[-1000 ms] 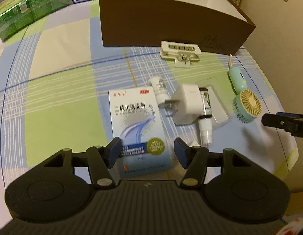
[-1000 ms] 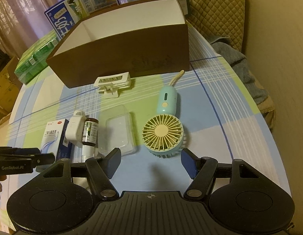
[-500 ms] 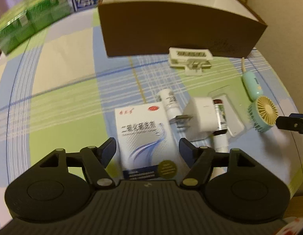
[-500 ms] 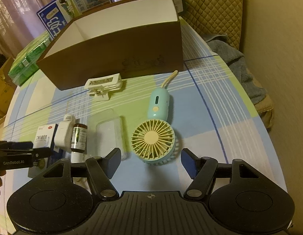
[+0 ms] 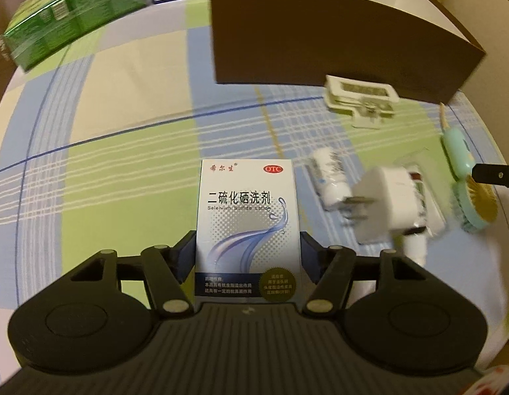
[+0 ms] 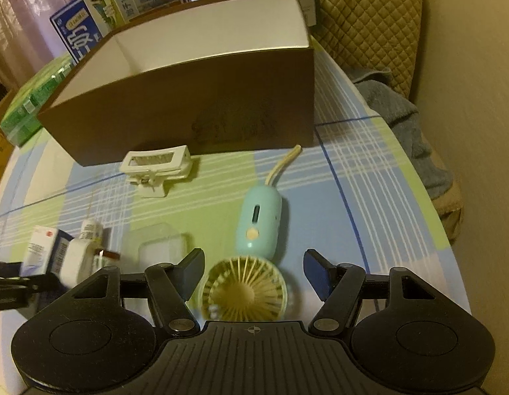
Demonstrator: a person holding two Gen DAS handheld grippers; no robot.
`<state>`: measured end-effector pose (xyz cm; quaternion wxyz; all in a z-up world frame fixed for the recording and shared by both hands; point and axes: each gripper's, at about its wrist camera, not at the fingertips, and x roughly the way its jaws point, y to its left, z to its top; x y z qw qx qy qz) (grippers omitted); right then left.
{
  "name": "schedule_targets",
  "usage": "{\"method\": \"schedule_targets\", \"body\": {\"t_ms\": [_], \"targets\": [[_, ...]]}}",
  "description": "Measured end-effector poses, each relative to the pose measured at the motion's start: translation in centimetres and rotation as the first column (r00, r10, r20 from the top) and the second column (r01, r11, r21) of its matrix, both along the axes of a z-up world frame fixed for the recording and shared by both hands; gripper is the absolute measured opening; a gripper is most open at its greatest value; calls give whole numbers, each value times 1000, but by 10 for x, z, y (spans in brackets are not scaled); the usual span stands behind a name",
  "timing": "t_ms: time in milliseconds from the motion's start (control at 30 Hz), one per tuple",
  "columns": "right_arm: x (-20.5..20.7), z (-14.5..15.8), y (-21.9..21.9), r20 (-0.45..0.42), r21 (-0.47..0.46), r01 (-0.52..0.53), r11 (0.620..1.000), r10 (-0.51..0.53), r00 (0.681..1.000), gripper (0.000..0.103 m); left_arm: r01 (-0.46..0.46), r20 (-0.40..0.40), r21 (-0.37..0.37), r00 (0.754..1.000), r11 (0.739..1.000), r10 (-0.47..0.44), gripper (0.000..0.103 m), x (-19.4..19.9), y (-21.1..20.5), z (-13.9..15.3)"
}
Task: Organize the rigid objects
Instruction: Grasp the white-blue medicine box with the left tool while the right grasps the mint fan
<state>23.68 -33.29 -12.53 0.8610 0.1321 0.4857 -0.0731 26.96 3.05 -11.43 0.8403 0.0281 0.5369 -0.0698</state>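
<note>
Left gripper [image 5: 247, 258]: jaws straddle the lotion carton [image 5: 247, 227], one blue pad on each long side, at its near end. Pads look flush to the card, but I can't tell if they're actually clamped yet. Carton lies flat on the worktop [image 5: 122, 151], long axis dead ahead along the jaws, pointing at the brown box [image 5: 320, 42]. Looks lined up for a grasp across the narrow width, so no wrist twist needed, then straight forward and up over the box wall.

Right gripper [image 6: 252, 271]: jaws wide apart, nothing between the pads yet. Mint fan [image 6: 244, 291] sits right under them, round head between the jaws and closer to the left pad, handle running forward and slightly right toward the same box. Right side owns the fan; left is well apart from it.

Charger plug [image 5: 386, 204] and small bottles lie just right of the carton, near enough to get nudged if the left swings right on lift.
</note>
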Motion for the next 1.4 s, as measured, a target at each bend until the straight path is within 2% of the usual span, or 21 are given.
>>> {"method": "schedule_targets", "body": {"t_ms": [33, 167, 333, 667, 1100, 1400], "targets": [[5, -3, 0, -4, -12, -9, 1000, 9, 1000, 63, -10, 0, 1, 1000, 1000, 10, 61, 2, 3, 0], [20, -16, -3, -36, -28, -18, 999, 17, 999, 39, -40, 0, 5, 999, 999, 40, 61, 8, 14, 0], [27, -25, -3, -57, -22, -26, 999, 25, 998, 30, -45, 1, 6, 999, 999, 45, 61, 7, 17, 0], [4, -29, 16, -90, -47, -85, 995, 80, 993, 30, 17, 4, 16, 1000, 1000, -17, 61, -6, 4, 0], [-35, -20, 23, -44, -23, -46, 999, 45, 998, 29, 46, 6, 2, 999, 999, -46, 61, -27, 0, 6], [-46, -2, 28, 11, -24, -39, 999, 39, 999, 29, 50, 53, -8, 997, 999, -50, 60, -41, 6, 17]]}}
